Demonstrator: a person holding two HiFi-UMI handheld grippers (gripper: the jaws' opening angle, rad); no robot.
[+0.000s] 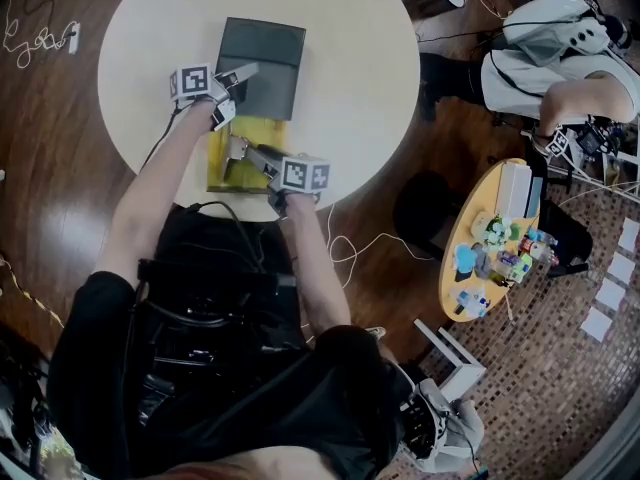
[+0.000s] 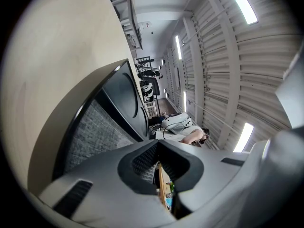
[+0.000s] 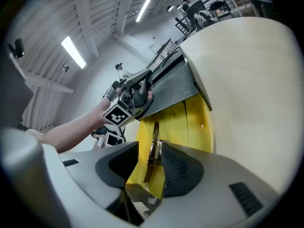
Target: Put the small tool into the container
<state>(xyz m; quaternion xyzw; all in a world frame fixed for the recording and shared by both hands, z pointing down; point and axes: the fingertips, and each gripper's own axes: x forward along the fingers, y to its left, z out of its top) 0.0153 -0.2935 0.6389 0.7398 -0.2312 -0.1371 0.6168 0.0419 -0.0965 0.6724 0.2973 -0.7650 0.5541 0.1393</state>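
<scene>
A yellow container (image 1: 220, 166) (image 3: 192, 120) lies on the round table, its dark lid (image 1: 262, 63) (image 3: 173, 87) (image 2: 118, 103) swung up and back. My left gripper (image 1: 243, 72) (image 2: 159, 163) (image 3: 140, 96) is shut on the lid's near edge and holds it up. Over the open yellow box hangs my right gripper (image 1: 236, 150) (image 3: 149, 163), tilted down, jaws open. The small tool (image 3: 153, 146), a slim metal piece with a spring, lies on the yellow floor in line with the gap between the jaws; the pads do not press on it.
The pale round table (image 1: 350, 68) stretches beyond the box. On the floor to the right are a small yellow table (image 1: 470, 218) loaded with several items, a white stool (image 1: 455, 363), and a person bending over (image 1: 560, 63). Cables (image 1: 40, 38) lie at the left.
</scene>
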